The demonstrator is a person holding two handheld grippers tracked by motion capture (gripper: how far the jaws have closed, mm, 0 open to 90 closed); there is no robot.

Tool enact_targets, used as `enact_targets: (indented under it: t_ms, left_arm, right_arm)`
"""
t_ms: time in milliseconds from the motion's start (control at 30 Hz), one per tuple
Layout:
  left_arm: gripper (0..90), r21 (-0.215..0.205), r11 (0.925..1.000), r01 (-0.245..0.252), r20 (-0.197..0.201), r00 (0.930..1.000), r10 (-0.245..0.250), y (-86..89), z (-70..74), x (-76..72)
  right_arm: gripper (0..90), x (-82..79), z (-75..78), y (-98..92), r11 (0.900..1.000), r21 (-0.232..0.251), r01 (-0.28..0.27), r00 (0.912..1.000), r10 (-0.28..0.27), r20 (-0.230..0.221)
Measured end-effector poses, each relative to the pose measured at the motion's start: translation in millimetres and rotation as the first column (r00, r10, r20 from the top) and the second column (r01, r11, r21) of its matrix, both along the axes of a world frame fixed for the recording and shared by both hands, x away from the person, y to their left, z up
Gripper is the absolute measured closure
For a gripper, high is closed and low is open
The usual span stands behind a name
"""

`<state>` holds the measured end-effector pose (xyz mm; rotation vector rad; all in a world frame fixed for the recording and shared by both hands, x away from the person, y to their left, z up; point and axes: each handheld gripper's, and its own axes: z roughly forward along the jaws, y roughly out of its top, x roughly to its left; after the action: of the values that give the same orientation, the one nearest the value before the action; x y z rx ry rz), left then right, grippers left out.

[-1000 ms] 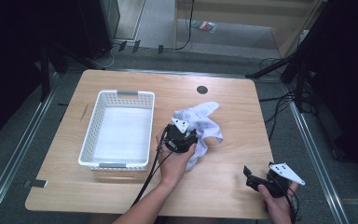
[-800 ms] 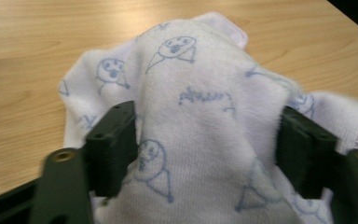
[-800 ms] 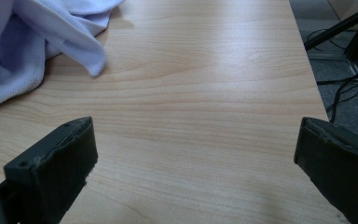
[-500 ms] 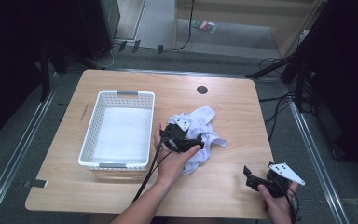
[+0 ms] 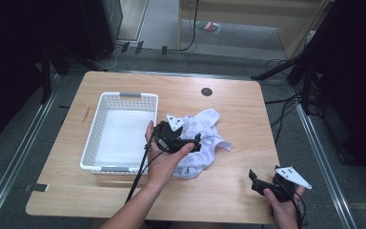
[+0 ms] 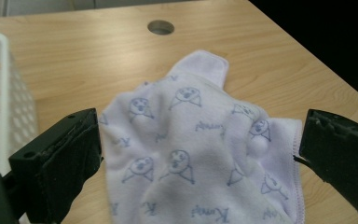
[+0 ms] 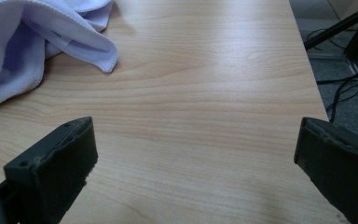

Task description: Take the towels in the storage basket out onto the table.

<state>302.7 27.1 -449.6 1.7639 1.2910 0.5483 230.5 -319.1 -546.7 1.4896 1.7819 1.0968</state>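
While lit against a dark room, wooden bench (image 5: pixel 228 109); crumpled cloth (image 5: pixel 205 138) running diagonally, tab toward far hole (image 5: pixel 206 91). Left tongs (image 6: pixel 200 154) just opened wide, gripping nothing; right tongs (image 7: pixel 196 168) wide, empty.

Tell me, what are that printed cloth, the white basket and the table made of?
Cloth: soft, matte fabric, probably terry or flannel; fuzzy nap, stitched hem. Basket: looks like moulded white plastic, with perforated walls. Table: wood-grain top with slight sheen, possibly laminate.
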Motion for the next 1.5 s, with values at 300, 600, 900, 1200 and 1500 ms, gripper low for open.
enact_targets:
  t_ms: [300, 600, 900, 1200, 1500]
  left_arm:
    - [0.0, -0.028, 0.9995, -0.014, 0.054, 0.9984, 0.016, 31.5, 21.7, -10.5]
    - [0.0, -0.039, 0.9975, -0.059, 0.089, 0.994, 0.062, 72.4, 28.8, -20.6]
    - [0.0, -0.035, 0.9932, -0.111, 0.131, 0.9848, 0.114, 118.8, 34.4, -34.0]
    - [0.0, -0.028, 0.986, -0.164, 0.148, 0.9748, 0.167, 165.3, 28.7, -45.2]
    - [0.0, -0.024, 0.9758, -0.217, 0.177, 0.9597, 0.218, 204.9, 18.8, -58.8]
  right_arm:
    - [0.0, 0.3, -0.1, 0.2, 1.0, 0.002, 0.004, 1.0, -0.004, -0.003]
    - [0.0, 0.6, -0.1, 0.2, 1.0, -0.001, 0.003, 1.0, -0.003, -0.004]
    - [0.0, 0.8, -0.2, 0.4, 1.0, 0.0, 0.009, 0.9999, -0.009, -0.008]
    - [0.0, 1.1, -0.2, 0.6, 1.0, 0.0, 0.011, 0.9999, -0.011, -0.009]
    - [0.0, 1.3, -0.3, 0.4, 1.0, -0.003, 0.013, 0.9999, -0.013, -0.01]
